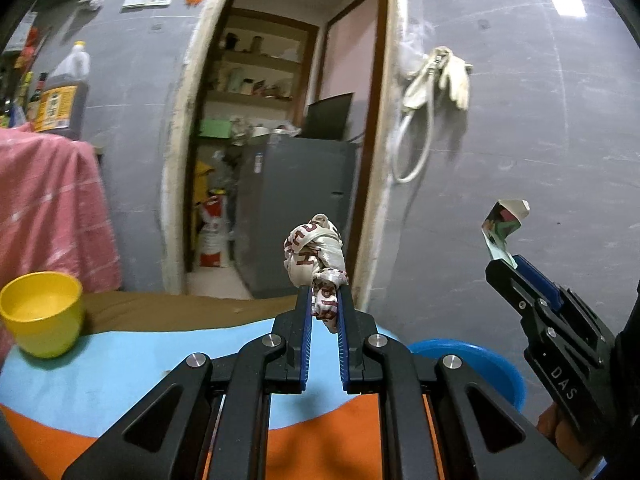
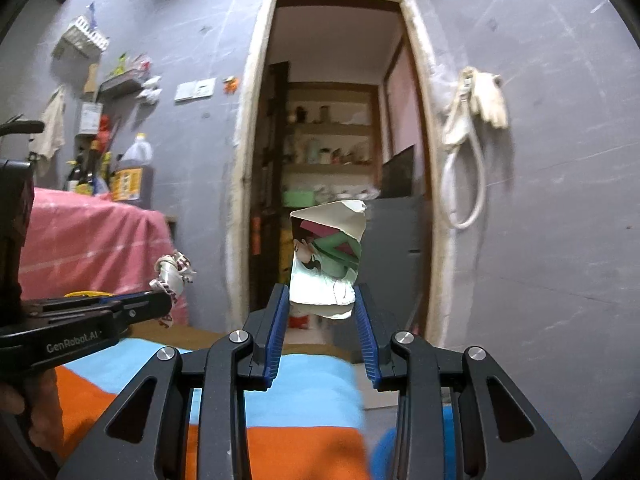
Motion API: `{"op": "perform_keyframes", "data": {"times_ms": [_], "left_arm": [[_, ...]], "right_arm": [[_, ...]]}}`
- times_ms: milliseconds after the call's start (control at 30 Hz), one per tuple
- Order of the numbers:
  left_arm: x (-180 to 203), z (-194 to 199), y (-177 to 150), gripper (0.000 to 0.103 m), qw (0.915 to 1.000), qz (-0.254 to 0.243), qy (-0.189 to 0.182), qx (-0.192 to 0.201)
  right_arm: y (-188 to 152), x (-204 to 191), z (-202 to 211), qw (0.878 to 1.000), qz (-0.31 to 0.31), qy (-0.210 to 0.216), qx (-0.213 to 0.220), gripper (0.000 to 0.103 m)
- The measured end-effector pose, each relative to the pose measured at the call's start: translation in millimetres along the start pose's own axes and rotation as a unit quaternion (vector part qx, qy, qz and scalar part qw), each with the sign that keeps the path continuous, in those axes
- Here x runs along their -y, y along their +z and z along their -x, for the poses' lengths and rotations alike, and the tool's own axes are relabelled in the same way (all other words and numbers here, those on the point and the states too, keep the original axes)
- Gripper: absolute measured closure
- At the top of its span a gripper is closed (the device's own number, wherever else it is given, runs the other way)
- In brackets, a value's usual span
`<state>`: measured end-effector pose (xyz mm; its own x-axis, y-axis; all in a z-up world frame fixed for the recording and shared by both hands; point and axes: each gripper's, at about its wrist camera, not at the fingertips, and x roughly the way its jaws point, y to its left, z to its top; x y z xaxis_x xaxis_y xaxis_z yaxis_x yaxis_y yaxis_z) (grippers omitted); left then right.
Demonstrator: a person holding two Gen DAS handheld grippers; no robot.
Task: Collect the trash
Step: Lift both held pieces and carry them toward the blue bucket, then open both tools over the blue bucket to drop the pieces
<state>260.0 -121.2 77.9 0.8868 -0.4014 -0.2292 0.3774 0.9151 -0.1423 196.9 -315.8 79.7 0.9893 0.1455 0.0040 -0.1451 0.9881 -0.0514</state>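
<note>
Dim indoor light with a ceiling lamp's glare top right; heavy fisheye bending, dark vignetted corners, slightly blurred backgrounds.

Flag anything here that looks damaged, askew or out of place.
Only the trash itself: the left tool pinches a crumpled wrapper, and the right tool grips a crushed, torn paper carton. Nothing spilled on the table.

A table with a blue-and-orange cloth carries a yellow cup and a blue bowl.

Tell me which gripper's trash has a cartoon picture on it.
The right gripper holds it: a folded paper carton with a green cartoon figure. The left gripper's crumpled wrapper shows only red lettering.
</note>
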Motion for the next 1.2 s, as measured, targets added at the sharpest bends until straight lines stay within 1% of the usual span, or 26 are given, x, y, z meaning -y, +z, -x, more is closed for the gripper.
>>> {"op": "perform_keyframes", "data": {"times_ms": [133,233,367,400,533,667,733,833,967,1067,1133,1200], "left_arm": [[30.0,-18.7,3.2,0.094,0.9994,-0.011,-0.032,-0.011],[52.2,-32.9,3.8,0.094,0.9979,-0.021,-0.054,-0.027],[75.3,-56.1,1.1,0.094,0.9941,-0.018,-0.082,-0.069],[80.7,-63.7,0.2,0.094,0.9925,-0.015,-0.09,-0.082],[96.4,-82.3,-3.2,0.094,0.9876,-0.009,-0.108,-0.113],[105.6,-101.8,-8.2,0.094,0.9817,-0.009,-0.123,-0.145],[110.7,-115.2,-12.6,0.094,0.976,-0.006,-0.133,-0.172],[117.1,-132.5,-20.3,0.094,0.9691,0.0,-0.14,-0.203],[125.7,-144.7,-33.2,0.093,0.9632,-0.003,-0.143,-0.228],[128.1,-151.3,-39.5,0.092,0.961,-0.005,-0.142,-0.237],[128.5,-155.4,-42.7,0.088,0.9594,-0.007,-0.138,-0.246],[128.6,-157.8,-44.8,0.08,0.9584,-0.006,-0.134,-0.252]], "right_arm": [[-1.8,23.8,5.6,0.999,-0.009,-0.035,-0.006,0.072],[-5.0,44.9,5.3,0.997,-0.028,-0.067,-0.025,0.072],[-10.6,72.1,1.6,0.991,-0.059,-0.105,-0.058,0.072],[-11.8,76.1,2.4,0.99,-0.065,-0.11,-0.063,0.072],[-19.8,98.0,-2.5,0.981,-0.094,-0.135,-0.099,0.072],[-27.1,115.3,-5.1,0.974,-0.118,-0.146,-0.124,0.072],[-31.0,122.1,-5.8,0.971,-0.128,-0.149,-0.136,0.072],[-38.1,133.3,-8.6,0.964,-0.148,-0.153,-0.158,0.072],[-46.7,144.7,-10.4,0.956,-0.169,-0.155,-0.181,0.072],[-50.7,149.4,-12.1,0.952,-0.177,-0.158,-0.194,0.071],[-54.3,152.0,-12.9,0.949,-0.182,-0.159,-0.204,0.069],[-58.2,154.5,-15.2,0.945,-0.189,-0.158,-0.216,0.069]]}}
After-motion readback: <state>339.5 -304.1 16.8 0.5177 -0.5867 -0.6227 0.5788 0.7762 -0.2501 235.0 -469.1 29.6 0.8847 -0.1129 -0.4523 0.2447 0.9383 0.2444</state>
